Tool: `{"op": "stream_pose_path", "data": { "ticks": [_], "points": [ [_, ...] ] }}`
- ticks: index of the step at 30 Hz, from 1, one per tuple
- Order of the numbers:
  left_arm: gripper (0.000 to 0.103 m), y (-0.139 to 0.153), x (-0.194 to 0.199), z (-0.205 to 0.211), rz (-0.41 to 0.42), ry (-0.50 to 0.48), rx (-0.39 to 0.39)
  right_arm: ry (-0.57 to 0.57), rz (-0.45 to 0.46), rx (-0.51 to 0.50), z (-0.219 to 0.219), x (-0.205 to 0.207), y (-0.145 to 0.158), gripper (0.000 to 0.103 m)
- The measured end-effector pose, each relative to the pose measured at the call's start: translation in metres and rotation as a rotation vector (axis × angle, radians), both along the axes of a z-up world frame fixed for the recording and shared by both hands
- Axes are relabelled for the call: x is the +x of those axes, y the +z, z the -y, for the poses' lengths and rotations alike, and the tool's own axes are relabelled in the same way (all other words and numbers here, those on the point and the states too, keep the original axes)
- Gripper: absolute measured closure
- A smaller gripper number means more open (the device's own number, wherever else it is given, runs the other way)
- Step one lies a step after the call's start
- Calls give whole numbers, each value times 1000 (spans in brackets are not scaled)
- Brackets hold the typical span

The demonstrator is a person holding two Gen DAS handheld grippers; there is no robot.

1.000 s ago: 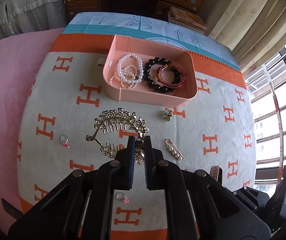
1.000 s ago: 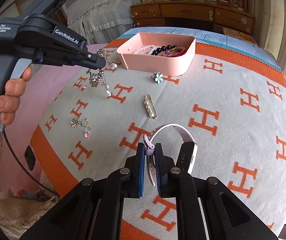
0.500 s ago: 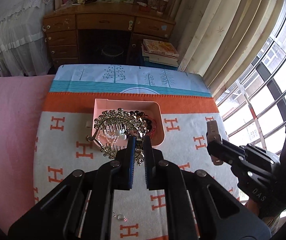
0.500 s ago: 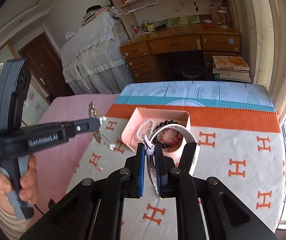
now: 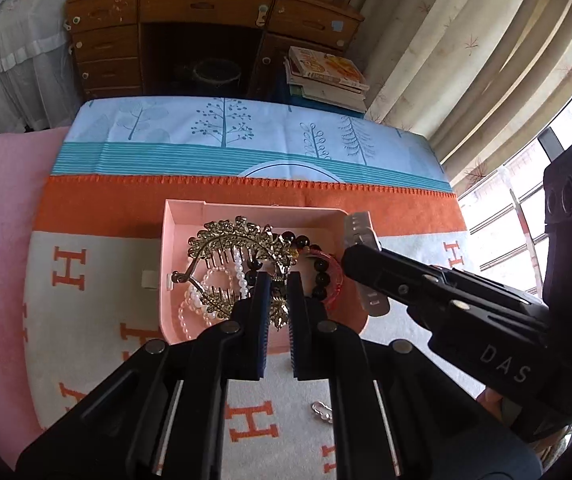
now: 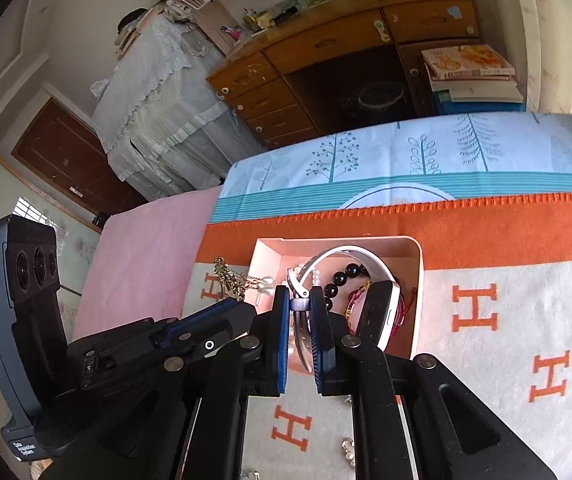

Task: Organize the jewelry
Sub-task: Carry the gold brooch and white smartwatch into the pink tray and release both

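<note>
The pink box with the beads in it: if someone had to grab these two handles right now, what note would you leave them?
Left gripper: shut on the gold hair comb, held over the pink box.
Right gripper: shut on the white watch, also held over the box.
Already in the box: pearl bracelet, black bead bracelet, red bracelet.
Done: both pieces lifted and carried to the box.
Left: release both inside, then collect the small pieces on the blanket, such as the pearl pin.
</note>
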State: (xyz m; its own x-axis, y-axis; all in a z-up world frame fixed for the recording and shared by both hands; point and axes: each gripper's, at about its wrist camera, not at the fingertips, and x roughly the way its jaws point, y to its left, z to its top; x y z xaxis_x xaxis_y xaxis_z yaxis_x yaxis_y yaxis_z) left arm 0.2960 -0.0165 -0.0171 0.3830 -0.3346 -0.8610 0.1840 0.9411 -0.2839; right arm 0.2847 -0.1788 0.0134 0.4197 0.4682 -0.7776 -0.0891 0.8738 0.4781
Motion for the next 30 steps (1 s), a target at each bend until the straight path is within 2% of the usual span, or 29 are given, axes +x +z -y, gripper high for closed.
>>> {"op": "stream_pose_path", "data": {
  "ticks": [6,11,12,17,19,22,23,24,28,29,30],
  "points": [
    [97,-44,20,7,-57,-30,15,-16,-78,-33,-3,23,-54,93],
    [96,-55,24,6,-71,-47,40,-18,-115,-45,-7,39,-81,93],
    [96,-56,24,6,-81,-49,38,-16,-117,-52,-9,40,-84,91],
    [95,-45,13,-5,-77,-34,28,-23,-111,-64,-14,41,-86,84],
    [93,-35,2,-10,-63,-38,18,-26,-105,-47,-12,35,-80,79],
    [77,-25,-15,-17,-37,-37,-7,-30,-92,-28,-8,29,-72,67],
    [68,-23,-20,-19,-33,-32,-20,-30,-85,-23,-8,27,-71,67],
    [65,-20,-26,-23,-30,-27,-36,-28,-80,-24,-8,26,-69,67],
    [65,-17,-42,-32,-31,-4,-71,-58,-62,-104,-14,25,-67,68],
    [65,-17,-44,-35,-31,5,-74,-72,-58,-129,-16,26,-68,70],
    [65,-18,-47,-39,-34,12,-81,-77,-58,-142,-17,27,-70,78]
  ]
}}
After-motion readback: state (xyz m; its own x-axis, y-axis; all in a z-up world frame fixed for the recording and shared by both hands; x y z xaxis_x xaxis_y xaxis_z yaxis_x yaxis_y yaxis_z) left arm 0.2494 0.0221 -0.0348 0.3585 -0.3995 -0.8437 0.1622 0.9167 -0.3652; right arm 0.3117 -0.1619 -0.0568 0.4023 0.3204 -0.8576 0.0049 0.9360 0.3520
